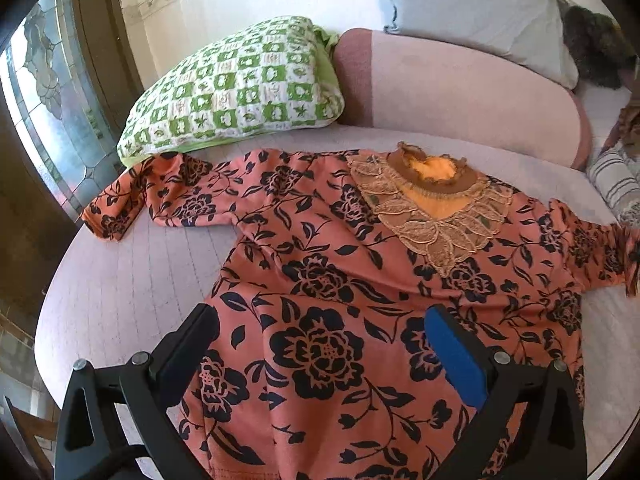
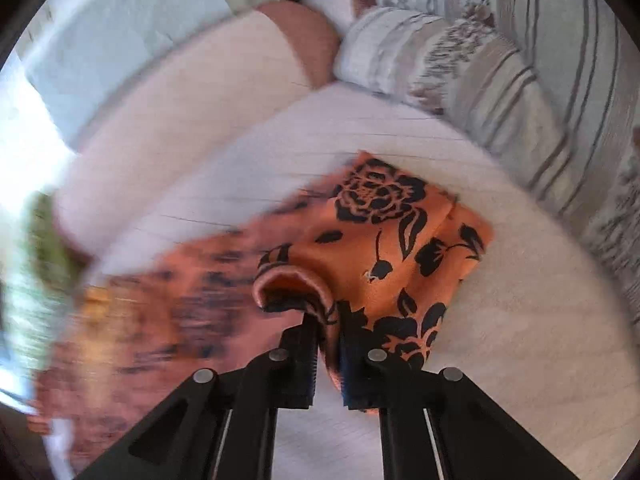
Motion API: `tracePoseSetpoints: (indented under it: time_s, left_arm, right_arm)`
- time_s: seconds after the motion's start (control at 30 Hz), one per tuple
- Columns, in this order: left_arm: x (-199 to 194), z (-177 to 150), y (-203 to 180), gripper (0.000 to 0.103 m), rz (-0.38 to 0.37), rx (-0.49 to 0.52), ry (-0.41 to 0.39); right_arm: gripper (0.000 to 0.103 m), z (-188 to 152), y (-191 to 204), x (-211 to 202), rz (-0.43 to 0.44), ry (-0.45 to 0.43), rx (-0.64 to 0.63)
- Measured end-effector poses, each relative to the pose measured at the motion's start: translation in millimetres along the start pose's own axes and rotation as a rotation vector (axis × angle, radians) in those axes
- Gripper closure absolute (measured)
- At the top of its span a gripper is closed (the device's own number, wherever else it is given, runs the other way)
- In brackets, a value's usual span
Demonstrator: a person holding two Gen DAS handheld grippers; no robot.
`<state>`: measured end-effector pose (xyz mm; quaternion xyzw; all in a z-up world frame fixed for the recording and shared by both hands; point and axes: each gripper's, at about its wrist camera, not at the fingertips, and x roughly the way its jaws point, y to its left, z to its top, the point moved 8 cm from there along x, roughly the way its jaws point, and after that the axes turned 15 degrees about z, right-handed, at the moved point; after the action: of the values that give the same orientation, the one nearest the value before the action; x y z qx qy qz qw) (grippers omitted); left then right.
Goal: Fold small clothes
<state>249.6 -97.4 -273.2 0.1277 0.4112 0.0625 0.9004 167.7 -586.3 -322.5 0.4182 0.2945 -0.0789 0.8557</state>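
Observation:
An orange top with black flowers lies spread face up on the pale bed, its lace collar toward the pillows. My left gripper is open, its jaws hovering wide over the lower body of the top, holding nothing. My right gripper is shut on the top's right sleeve, pinching the cuff edge between its fingers; the sleeve is lifted and bunched. The rest of the top in the right wrist view is motion-blurred.
A green-and-white checked pillow and a pink bolster lie beyond the top. A grey pillow is behind them. Striped bedding is piled to the right. A window is at the left.

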Motion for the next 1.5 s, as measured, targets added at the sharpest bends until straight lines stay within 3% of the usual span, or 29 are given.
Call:
tracePoseSetpoints:
  time_s: [0.13, 0.23, 0.37, 0.6, 0.63, 0.67, 0.7, 0.73, 0.77, 0.9, 0.97, 1.07, 1.2, 1.23, 1.3, 1.37, 1.4, 1.43, 1.5]
  left_arm:
    - [-5, 2, 19, 0.0, 0.01, -0.015, -0.007]
    - [-3, 4, 44, 0.0, 0.029, -0.048, -0.006]
    - [1, 5, 80, 0.0, 0.072, -0.076, -0.017]
    - [19, -5, 145, 0.0, 0.156, -0.099, -0.002]
    - [21, -6, 151, 0.0, 0.164, -0.101, -0.001]
    - [23, -6, 157, 0.0, 0.172, -0.104, 0.0]
    - [25, -6, 162, 0.0, 0.178, -0.107, 0.0]
    - [28, -4, 167, 0.0, 0.18, -0.11, -0.001]
    - [30, -2, 168, 0.0, 0.177, -0.115, -0.001]
    - [37, 12, 148, 0.0, 0.082, -0.139, 0.021]
    - [42, 25, 119, 0.0, -0.033, -0.136, 0.045]
    - [57, 39, 75, 0.004, -0.136, -0.125, 0.101]
    - [95, 53, 6, 0.026, -0.187, -0.051, 0.201]
    - [103, 55, -10, 0.04, -0.202, -0.028, 0.218]
    - [120, 56, -37, 0.056, -0.225, 0.01, 0.266]
    - [135, 53, -56, 0.056, -0.214, 0.046, 0.311]
    - [146, 51, -62, 0.065, -0.184, 0.064, 0.342]
    - [155, 49, -66, 0.082, -0.171, 0.05, 0.369]
    - [160, 48, -71, 0.095, -0.217, 0.002, 0.383]
  right_arm:
    - [0.095, -11, 73, -5, 0.274, 0.027, 0.04]
    - [0.095, -30, 133, 11, 0.427, 0.094, 0.044]
    - [0.095, -79, 223, 58, 0.581, 0.224, 0.04]
    - [0.089, -182, 338, 154, 0.741, 0.405, 0.098]
    - [0.085, -191, 349, 166, 0.75, 0.427, 0.093]
    - [0.07, -199, 355, 171, 0.747, 0.436, 0.087]
    - [0.041, -202, 359, 173, 0.745, 0.447, 0.087]
    - [0.027, -205, 360, 171, 0.754, 0.445, 0.094]
    - [0.021, -201, 357, 169, 0.761, 0.424, 0.096]
    - [0.021, -186, 331, 149, 0.667, 0.356, 0.007]
    - [0.021, -176, 300, 128, 0.588, 0.293, -0.016]
    - [0.021, -170, 252, 99, 0.5, 0.229, -0.014]
    - [0.022, -186, 195, 90, 0.463, 0.219, 0.115]
    - [0.023, -186, 183, 91, 0.446, 0.234, 0.135]
    - [0.028, -186, 167, 94, 0.41, 0.276, 0.153]
    - [0.028, -187, 163, 95, 0.41, 0.3, 0.14]
    - [0.028, -186, 162, 95, 0.409, 0.304, 0.126]
    - [0.028, -183, 160, 93, 0.403, 0.299, 0.107]
    - [0.03, -176, 155, 92, 0.369, 0.274, 0.062]
